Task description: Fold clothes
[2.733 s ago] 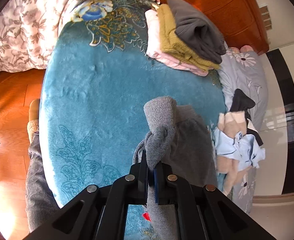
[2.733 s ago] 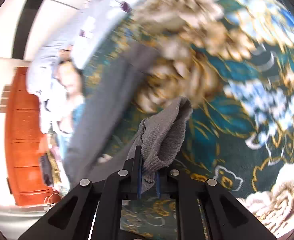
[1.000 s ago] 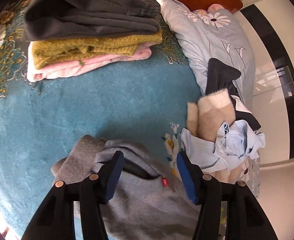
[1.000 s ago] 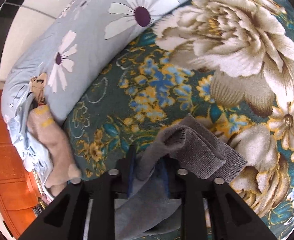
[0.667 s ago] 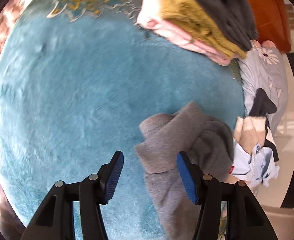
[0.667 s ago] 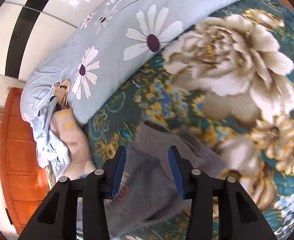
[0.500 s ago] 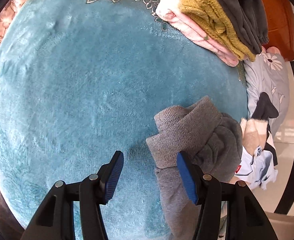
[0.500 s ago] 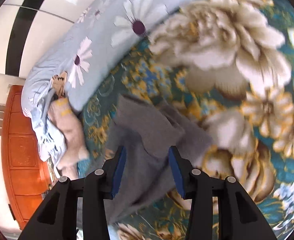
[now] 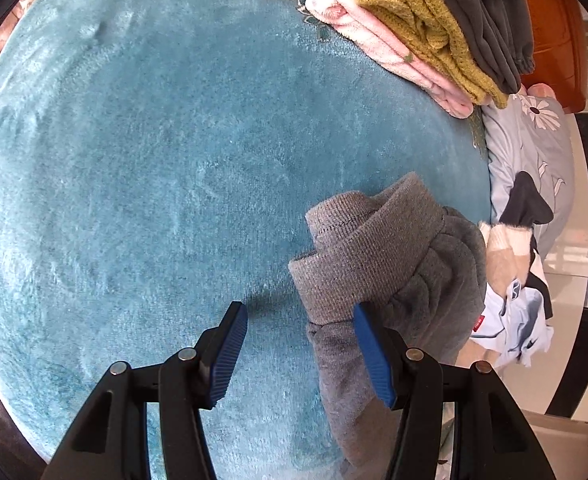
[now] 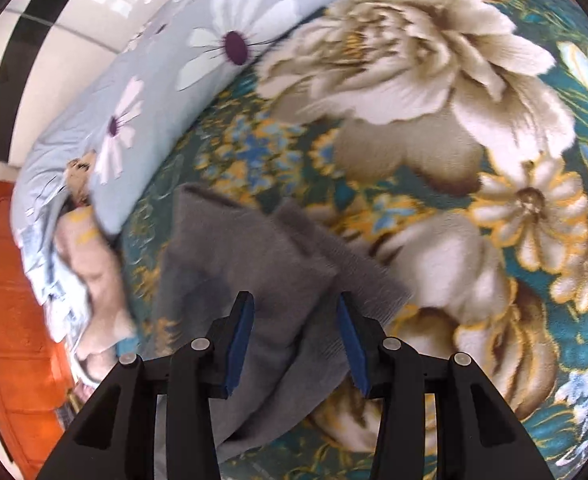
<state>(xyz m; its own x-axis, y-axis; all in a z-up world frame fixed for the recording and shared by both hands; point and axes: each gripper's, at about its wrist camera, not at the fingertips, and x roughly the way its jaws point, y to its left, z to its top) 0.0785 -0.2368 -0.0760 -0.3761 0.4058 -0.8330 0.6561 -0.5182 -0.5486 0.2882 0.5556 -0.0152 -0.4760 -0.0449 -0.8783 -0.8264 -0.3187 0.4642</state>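
The bed (image 9: pixel 141 152) is covered by a plush teal blanket (image 9: pixel 173 208) with large floral print (image 10: pixel 434 60) at one end. Lying directly on the blanket: a rumpled grey garment (image 9: pixel 378 264), ribbed cuff folded over; a folded stack (image 9: pixel 426 28) of pink, mustard and dark grey clothes; a pale blue flowered quilt (image 10: pixel 197 68) along the far edge. A heap of unfolded clothes (image 9: pixel 514 280), beige, black and light blue, rests on the quilt beside the grey garment
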